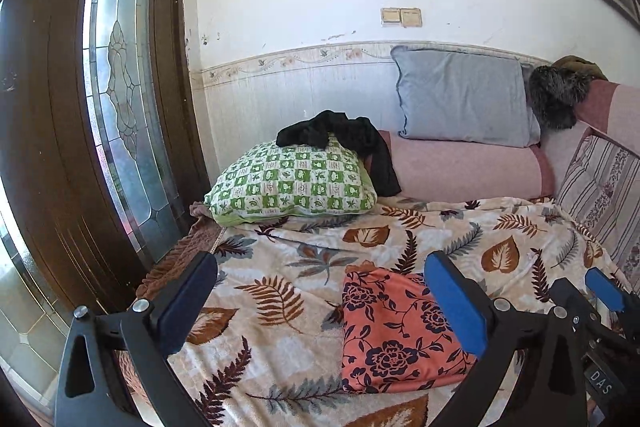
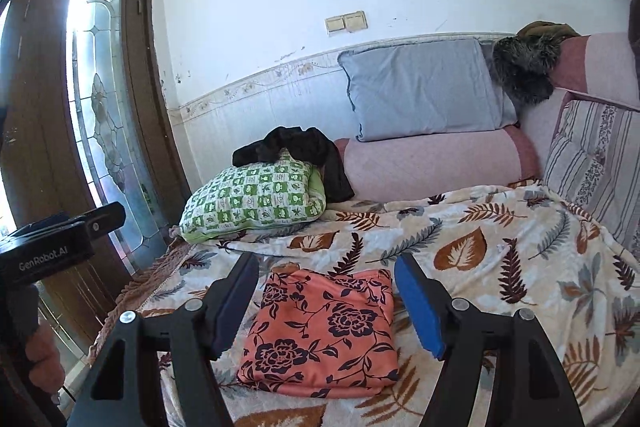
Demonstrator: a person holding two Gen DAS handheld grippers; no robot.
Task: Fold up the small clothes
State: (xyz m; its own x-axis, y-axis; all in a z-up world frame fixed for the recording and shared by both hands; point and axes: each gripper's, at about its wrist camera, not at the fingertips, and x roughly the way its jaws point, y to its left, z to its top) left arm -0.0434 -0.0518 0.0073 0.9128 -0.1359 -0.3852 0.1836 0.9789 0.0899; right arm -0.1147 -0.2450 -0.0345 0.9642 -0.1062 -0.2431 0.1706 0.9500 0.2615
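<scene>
Folded coral floral-print cloth: flat on leaf-patterned fleece blanket, between right gripper fingers, untouched. Left gripper: wide apart, empty. Green-checked pillow, 11 o'clock, bearing crumpled black garment.

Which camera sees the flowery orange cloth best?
The right wrist view: the whole folded cloth lies between the open right gripper. In the left wrist view, a finger of the open left gripper hides the cloth's right edge.
</scene>
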